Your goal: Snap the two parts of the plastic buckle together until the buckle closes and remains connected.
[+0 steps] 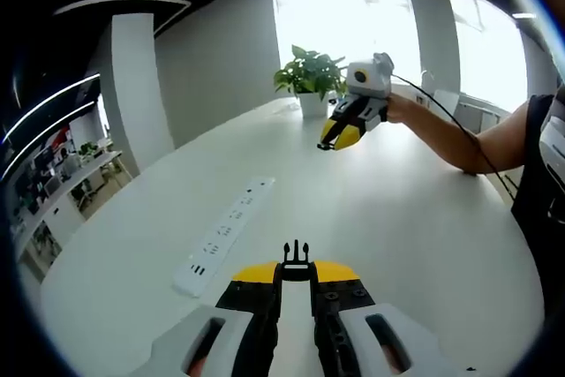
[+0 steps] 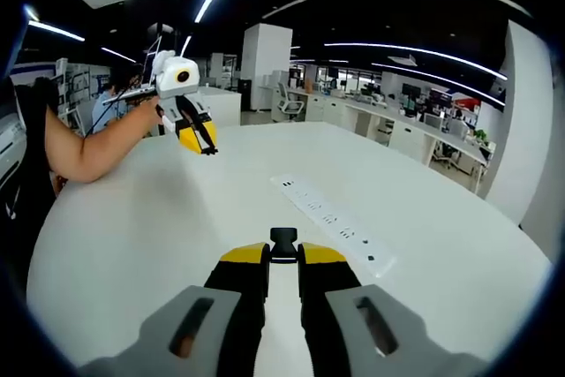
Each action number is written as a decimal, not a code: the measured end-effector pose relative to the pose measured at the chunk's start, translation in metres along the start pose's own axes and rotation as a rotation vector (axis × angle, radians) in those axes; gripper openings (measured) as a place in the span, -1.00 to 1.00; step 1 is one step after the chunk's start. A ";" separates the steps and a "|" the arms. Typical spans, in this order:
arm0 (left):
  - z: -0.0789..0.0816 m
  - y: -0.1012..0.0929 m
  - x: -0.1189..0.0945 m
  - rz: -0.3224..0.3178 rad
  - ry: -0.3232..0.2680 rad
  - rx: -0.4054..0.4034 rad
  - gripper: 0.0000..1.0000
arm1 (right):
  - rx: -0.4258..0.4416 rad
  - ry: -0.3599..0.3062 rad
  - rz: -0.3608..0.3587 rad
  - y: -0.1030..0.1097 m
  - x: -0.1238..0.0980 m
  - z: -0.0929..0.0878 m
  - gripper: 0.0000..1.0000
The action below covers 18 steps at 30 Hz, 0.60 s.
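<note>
My left gripper [image 1: 296, 273] is shut on the black pronged half of the buckle [image 1: 296, 253], whose prongs stick out past the yellow tips. My right gripper [image 2: 283, 260] is shut on the black socket half [image 2: 283, 241]. The two halves are far apart over the white table [image 1: 397, 218]. In the left gripper view the right gripper [image 1: 339, 137] hangs above the table's far side, held by a person's hand. In the right gripper view the left gripper [image 2: 199, 139] hangs at upper left with a small dark piece at its tip.
A white power strip [image 1: 222, 237] [image 2: 334, 211] lies on the table between the two grippers. A potted plant [image 1: 311, 79] stands at the table's far edge by the window. A person's forearm [image 1: 459, 134] [image 2: 88, 149] reaches over the table.
</note>
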<state>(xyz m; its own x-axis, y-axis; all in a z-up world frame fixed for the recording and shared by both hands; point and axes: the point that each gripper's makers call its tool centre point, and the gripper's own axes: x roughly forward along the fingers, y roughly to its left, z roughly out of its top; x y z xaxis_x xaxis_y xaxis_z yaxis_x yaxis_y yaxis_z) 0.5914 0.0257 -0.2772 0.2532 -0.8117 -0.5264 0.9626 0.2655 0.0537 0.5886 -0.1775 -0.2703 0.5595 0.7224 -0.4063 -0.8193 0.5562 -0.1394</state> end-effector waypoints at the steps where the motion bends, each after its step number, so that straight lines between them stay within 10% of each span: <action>1: 0.003 -0.001 -0.002 -0.002 -0.007 0.001 -0.77 | -0.001 -0.001 -0.001 0.000 -0.001 0.002 -0.75; 18: 0.008 -0.004 -0.006 0.004 -0.021 0.014 -0.77 | 0.003 -0.005 0.001 0.004 -0.004 0.009 -0.75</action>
<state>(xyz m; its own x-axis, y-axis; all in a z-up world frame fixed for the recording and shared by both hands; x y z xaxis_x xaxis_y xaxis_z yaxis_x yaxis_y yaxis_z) 0.5867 0.0254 -0.2671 0.2590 -0.8211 -0.5086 0.9628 0.2615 0.0682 0.5839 -0.1746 -0.2606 0.5590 0.7251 -0.4022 -0.8197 0.5563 -0.1363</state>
